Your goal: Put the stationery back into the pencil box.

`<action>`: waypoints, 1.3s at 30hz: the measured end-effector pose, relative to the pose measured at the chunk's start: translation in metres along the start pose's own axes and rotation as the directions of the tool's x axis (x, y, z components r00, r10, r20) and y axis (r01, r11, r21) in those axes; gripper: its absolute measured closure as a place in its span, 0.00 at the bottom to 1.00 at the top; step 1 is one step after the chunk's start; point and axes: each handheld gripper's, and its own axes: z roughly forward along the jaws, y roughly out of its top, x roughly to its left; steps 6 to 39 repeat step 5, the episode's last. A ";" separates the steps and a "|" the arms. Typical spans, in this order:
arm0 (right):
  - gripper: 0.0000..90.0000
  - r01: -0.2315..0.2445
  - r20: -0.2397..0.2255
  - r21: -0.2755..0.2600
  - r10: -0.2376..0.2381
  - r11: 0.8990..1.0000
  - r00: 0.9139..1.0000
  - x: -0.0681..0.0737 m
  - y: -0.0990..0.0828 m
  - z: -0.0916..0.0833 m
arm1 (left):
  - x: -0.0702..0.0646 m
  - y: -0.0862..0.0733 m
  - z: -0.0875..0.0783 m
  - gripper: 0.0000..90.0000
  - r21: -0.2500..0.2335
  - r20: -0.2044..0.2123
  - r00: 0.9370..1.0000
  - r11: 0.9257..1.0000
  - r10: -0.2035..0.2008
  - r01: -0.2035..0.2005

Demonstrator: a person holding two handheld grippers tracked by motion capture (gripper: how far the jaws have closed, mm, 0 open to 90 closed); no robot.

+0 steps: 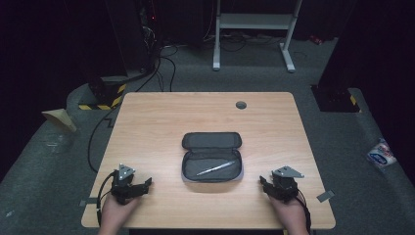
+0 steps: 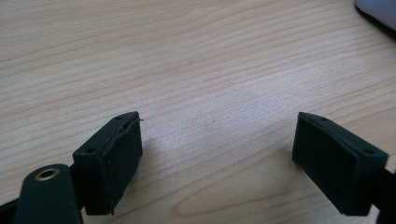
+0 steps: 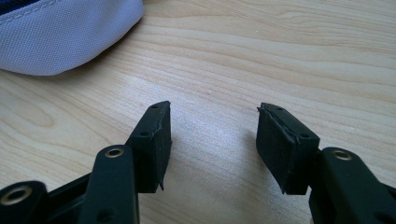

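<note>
High view: open pencil case (image 1: 212,157) holding pen (image 1: 215,168) lies between both grippers' released jaws.

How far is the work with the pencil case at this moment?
Done: the pencil case lies unzipped and open at the middle of the table, with a pen inside. In hand: nothing; the left hand-held gripper and the right hand-held gripper rest open on the table, either side of the case. Left: probably closing and zipping the case.
</note>
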 end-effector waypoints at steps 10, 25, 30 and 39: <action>0.49 -0.004 0.001 0.001 0.004 1.000 1.000 0.000 0.000 0.000 | 0.000 0.000 0.000 0.18 -0.002 0.000 1.000 1.000 -0.001 0.001; 0.49 -0.004 0.001 0.001 0.004 1.000 1.000 0.000 0.000 0.000 | 0.000 0.000 0.000 0.18 -0.002 0.000 1.000 1.000 -0.001 0.001; 0.49 -0.004 0.001 0.001 0.004 1.000 1.000 0.000 0.000 0.000 | 0.000 0.000 0.000 0.18 -0.002 0.000 1.000 1.000 -0.001 0.001; 0.49 -0.004 0.001 0.001 0.004 1.000 1.000 0.000 0.000 0.000 | 0.000 0.000 0.000 0.18 -0.002 0.000 1.000 1.000 -0.001 0.001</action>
